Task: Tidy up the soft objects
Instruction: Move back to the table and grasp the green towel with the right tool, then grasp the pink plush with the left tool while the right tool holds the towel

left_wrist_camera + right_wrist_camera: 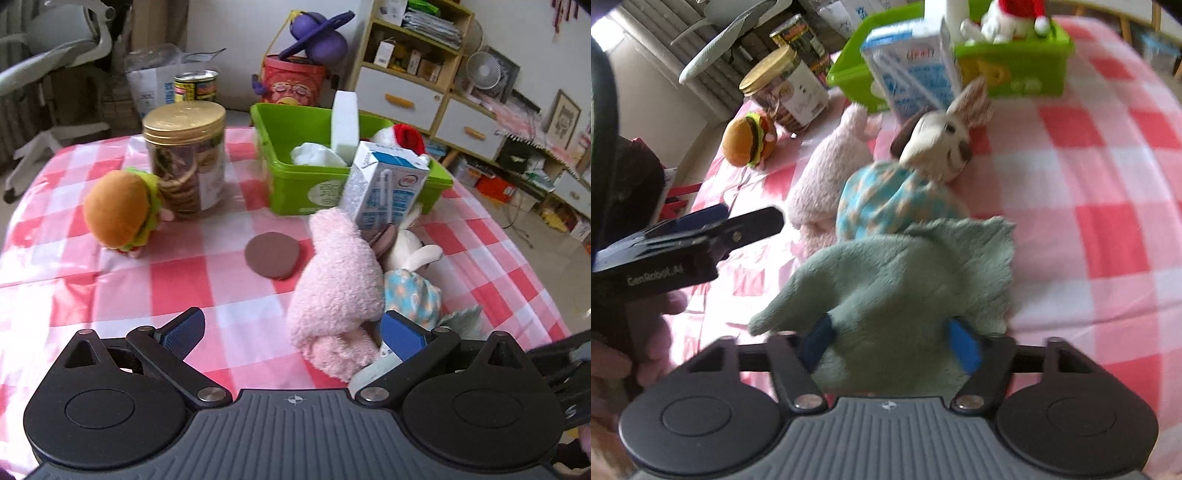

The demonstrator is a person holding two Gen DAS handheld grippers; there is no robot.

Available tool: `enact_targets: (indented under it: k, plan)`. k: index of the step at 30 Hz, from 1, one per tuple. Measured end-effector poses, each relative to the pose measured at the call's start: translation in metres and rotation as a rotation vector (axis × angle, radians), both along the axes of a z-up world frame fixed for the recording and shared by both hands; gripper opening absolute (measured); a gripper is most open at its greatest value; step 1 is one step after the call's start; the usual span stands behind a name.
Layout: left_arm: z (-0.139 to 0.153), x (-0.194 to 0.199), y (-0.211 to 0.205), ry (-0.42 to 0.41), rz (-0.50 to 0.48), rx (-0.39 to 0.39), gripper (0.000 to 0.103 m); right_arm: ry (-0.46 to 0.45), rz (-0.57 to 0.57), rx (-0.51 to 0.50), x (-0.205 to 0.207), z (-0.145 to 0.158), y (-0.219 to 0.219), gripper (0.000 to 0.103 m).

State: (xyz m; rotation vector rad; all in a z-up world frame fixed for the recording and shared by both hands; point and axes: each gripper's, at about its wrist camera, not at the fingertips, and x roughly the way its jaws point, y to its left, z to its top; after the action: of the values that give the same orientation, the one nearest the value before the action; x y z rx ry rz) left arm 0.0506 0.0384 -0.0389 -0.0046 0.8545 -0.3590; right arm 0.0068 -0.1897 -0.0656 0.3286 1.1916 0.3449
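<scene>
A green bin (280,184) (1015,70) at the table's far side holds a white foam block (344,125), a white cloth and a Santa plush (404,136) (1008,18). My left gripper (295,332) is open low over the table, its right pad beside a pink plush (340,280) (827,173). A rabbit doll in a blue dress (410,284) (916,177) lies beside the pink plush. My right gripper (890,339) is shut on a grey-green plush (897,269), whose edge shows in the left wrist view (461,317). A burger plush (122,214) (748,138) lies at the left.
A milk carton (384,188) (912,77) stands in front of the bin. A gold-lidded cookie jar (184,158) (786,92) stands by the burger plush. A brown disc (272,254) lies mid-table. A shelf unit (413,66) and a red bucket (291,79) stand behind the table.
</scene>
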Motion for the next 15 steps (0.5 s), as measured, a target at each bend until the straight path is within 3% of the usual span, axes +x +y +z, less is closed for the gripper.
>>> enact_targets:
  k: [6, 15]
  plan:
    - [-0.012, 0.006, 0.002, 0.034, 0.012, -0.062, 0.093, -0.009, 0.028, -0.017, -0.002, 0.000, 0.003, 0.000]
    - [-0.017, 0.011, 0.010, 0.074, 0.030, -0.142, 0.076, -0.021, 0.035, 0.080, -0.008, 0.018, -0.009, 0.000]
